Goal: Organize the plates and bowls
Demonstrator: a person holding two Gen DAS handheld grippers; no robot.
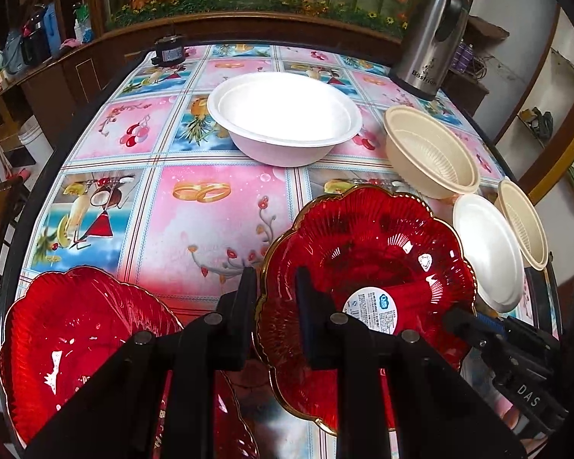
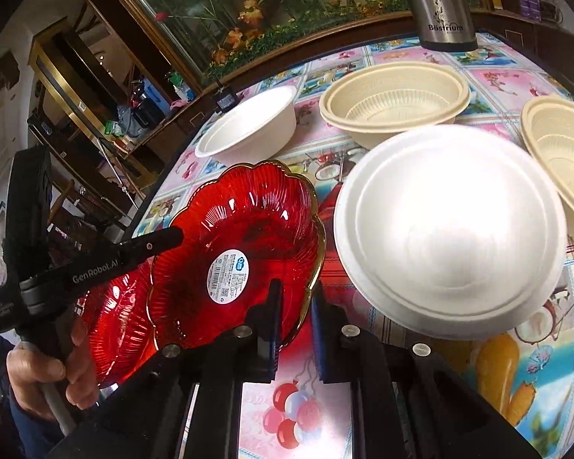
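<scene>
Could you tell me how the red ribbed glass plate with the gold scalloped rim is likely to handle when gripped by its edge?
The red ribbed glass plate looks glossy, so probably slippery. Held by its rim, it hangs tilted, suggesting stiffness and some weight. Being glass-like, it may chip.

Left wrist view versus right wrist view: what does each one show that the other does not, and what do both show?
Only the left wrist view shows the left gripper clamped on the rim of the raised red plate and the full steel thermos.

Only the right wrist view shows the person's hand and the right gripper closed on the plate's opposite rim.

Both show that stickered plate, a second red plate, two white bowls and two beige bowls on the patterned tablecloth.
</scene>
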